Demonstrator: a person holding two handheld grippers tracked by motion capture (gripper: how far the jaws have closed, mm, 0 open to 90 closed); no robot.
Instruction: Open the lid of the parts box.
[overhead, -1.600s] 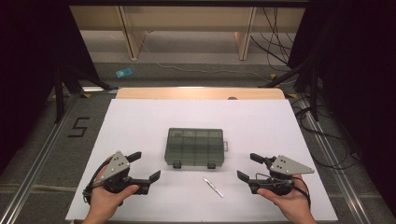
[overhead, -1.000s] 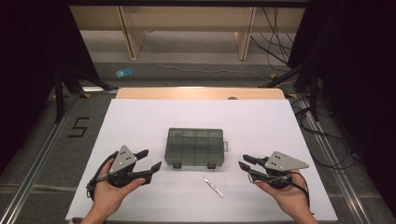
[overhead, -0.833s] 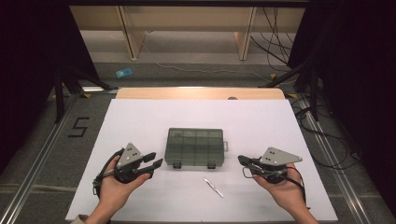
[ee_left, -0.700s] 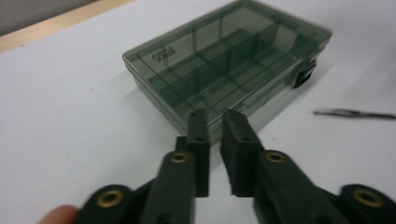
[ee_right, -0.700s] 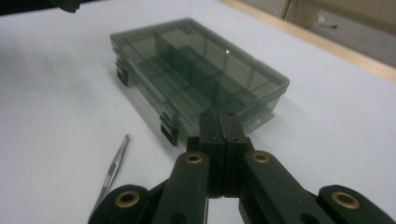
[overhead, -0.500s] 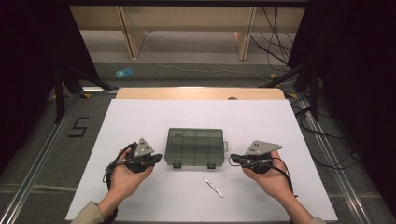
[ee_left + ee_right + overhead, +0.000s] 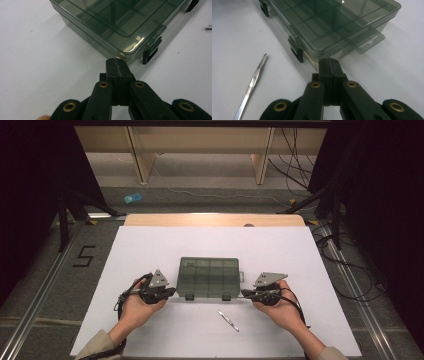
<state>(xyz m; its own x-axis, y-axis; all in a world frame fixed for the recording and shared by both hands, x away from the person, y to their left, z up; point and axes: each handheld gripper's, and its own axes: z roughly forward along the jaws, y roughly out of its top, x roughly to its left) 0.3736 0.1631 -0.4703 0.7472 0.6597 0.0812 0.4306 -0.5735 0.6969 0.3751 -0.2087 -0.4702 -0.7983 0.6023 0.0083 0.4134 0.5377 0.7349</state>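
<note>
A smoky clear compartment box (image 7: 208, 277) lies closed in the middle of the white table, two black latches on its near side. My left gripper (image 7: 172, 292) is shut with nothing in it, its tip at the box's near left corner (image 7: 130, 51). My right gripper (image 7: 244, 293) is also shut and empty, its tip against the box's near right corner (image 7: 322, 58). In the left gripper view my left gripper (image 7: 117, 63) is just short of a black latch (image 7: 150, 53). Metal tweezers (image 7: 228, 320) lie on the table in front of the box, left of my right gripper (image 7: 330, 62).
The white table top (image 7: 150, 245) stretches around the box, with a wooden strip (image 7: 215, 220) along its far edge. Beyond it are a floor, wooden shelf legs and cables (image 7: 350, 265) at the right. A hang tab (image 7: 367, 41) sticks out from the box's right side.
Both hands moved forward and inward from the table's near edge to the box's near corners. Both grippers went from open to shut on the way.
</note>
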